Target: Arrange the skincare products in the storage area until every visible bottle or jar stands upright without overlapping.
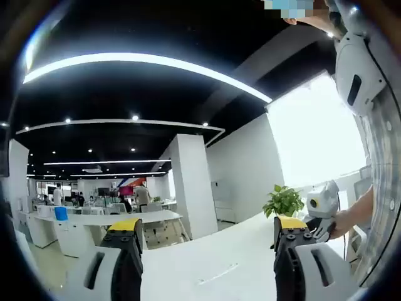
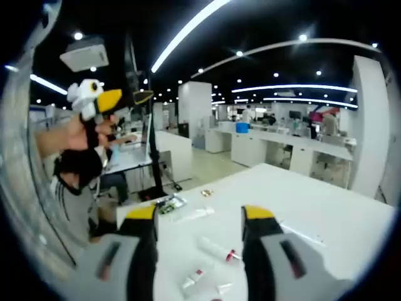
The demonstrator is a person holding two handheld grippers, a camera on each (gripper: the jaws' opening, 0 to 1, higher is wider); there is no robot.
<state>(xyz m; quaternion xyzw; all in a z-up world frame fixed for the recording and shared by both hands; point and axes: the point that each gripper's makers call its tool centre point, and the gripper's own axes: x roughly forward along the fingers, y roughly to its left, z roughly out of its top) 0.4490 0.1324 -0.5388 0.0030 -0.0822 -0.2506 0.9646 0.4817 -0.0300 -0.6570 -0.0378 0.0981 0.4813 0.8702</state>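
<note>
White tabletop (image 2: 326, 213) is stretching ahead of the right gripper (image 2: 199, 216), whose yellow-tipped jaws are standing spread with nothing between them. Several small tubes (image 2: 216, 249) are lying flat on the table just beyond and between those jaws, none standing upright; one has a red band near its cap. A flat packet (image 2: 168, 203) is resting farther off near the table edge. In the left gripper view, the left gripper (image 1: 207, 229) is hovering over the table (image 1: 213, 257), jaws parted and empty. A potted plant (image 1: 283, 200) is sitting at the far right, beside the other gripper (image 1: 321, 210) in a person's hand.
</note>
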